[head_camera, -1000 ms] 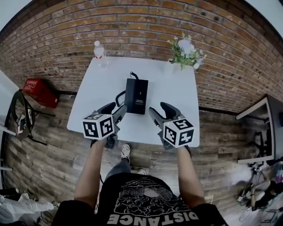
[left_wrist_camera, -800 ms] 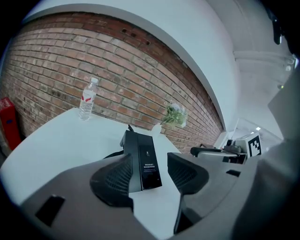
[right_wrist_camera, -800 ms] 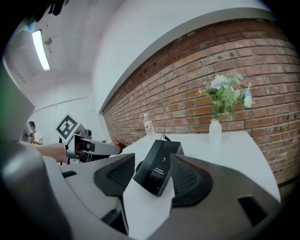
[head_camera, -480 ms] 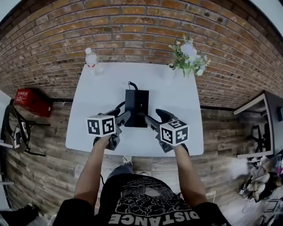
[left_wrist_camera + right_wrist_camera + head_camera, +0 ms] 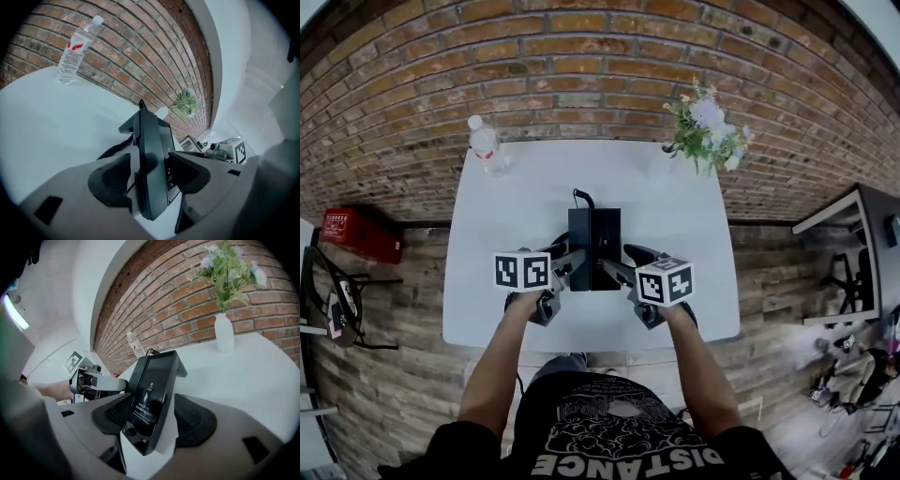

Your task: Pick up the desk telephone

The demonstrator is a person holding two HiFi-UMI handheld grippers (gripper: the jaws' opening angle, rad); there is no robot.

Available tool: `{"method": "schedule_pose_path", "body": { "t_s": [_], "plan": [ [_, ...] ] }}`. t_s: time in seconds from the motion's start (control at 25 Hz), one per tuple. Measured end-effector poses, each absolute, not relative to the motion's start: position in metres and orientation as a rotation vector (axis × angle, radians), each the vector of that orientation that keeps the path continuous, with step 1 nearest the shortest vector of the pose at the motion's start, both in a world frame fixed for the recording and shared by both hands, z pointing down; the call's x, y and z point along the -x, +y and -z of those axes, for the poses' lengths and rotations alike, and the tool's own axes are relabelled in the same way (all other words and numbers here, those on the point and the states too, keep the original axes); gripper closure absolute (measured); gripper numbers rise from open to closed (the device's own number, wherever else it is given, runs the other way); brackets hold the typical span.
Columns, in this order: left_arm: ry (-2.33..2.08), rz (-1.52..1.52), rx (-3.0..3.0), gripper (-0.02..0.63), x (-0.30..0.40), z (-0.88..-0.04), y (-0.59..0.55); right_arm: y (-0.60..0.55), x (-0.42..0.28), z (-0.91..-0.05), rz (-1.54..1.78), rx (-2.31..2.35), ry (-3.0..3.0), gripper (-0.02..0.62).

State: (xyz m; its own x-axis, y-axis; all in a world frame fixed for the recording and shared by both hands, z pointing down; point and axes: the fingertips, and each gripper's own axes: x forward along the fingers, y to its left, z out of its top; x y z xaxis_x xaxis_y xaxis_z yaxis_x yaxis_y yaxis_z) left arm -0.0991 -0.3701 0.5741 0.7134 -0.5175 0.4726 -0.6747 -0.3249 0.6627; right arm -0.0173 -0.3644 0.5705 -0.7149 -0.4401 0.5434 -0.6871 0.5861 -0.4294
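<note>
Left hand-held gripper (image 5: 150,178) and right hand-held gripper (image 5: 154,420), jaws just opened wide, straddle opposite sides of the desk telephone (image 5: 593,244) on the bench (image 5: 525,187), unclamped.

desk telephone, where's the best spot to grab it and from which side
Probably the near end of the desk telephone, coming from the person's side of the table: it lies lengthwise, narrow and slab-like. The left gripper and right gripper, jaws just opened wider, straddle its edges there, not yet pressing.
</note>
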Motion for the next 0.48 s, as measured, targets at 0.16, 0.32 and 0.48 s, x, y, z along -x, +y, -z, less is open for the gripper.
{"method": "schedule_pose_path", "body": {
  "t_s": [0.16,0.32,0.48],
  "plan": [
    [-0.842,-0.237,-2.006,0.364,0.095,-0.582,-0.378,-0.37,0.024,-0.583,-0.951,-0.893,-2.406,0.332],
    [-0.793,-0.236,-1.999,0.364,0.092,-0.588,-0.382,-0.373,0.032,-0.594,-0.993,-0.864,-2.38,0.328],
    [-0.746,-0.225,-1.989,0.364,0.088,-0.59,-0.386,-0.374,0.036,-0.598,-1.051,-0.823,-2.385,0.327]
  ]
}}
